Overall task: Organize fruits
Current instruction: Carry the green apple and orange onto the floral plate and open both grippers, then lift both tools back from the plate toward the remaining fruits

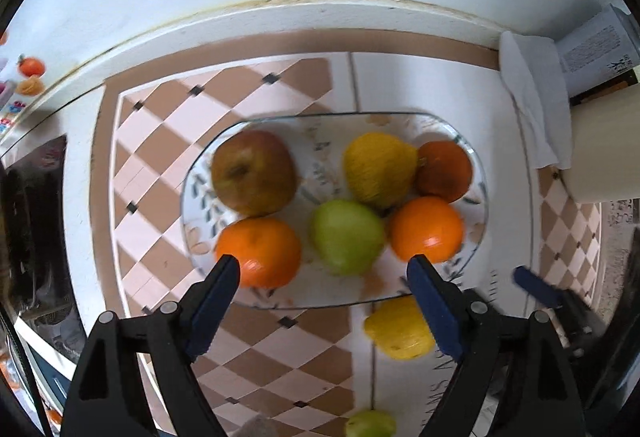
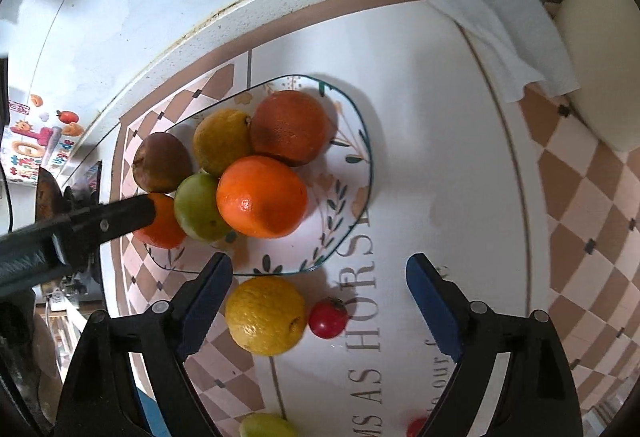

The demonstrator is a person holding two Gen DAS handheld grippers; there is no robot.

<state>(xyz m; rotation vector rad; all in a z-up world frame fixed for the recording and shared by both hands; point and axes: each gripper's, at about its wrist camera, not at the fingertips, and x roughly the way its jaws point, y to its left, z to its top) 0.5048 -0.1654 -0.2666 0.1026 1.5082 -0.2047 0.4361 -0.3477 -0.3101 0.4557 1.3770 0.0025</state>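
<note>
Left gripper (image 1: 324,265) hangs spread wide and empty over the glass plate (image 1: 478,213), low centre of its view, where six fruits sit. Off the plate, the lemon (image 2: 266,315) lies on the tablecloth just below the plate's near rim, beside a small red tomato (image 2: 328,318). Right gripper (image 2: 320,265), also splayed and holding nothing, looks nearer: the lemon sits between its fingers, left of centre, its long axis seemingly running left-right, nub toward the tomato.
</note>
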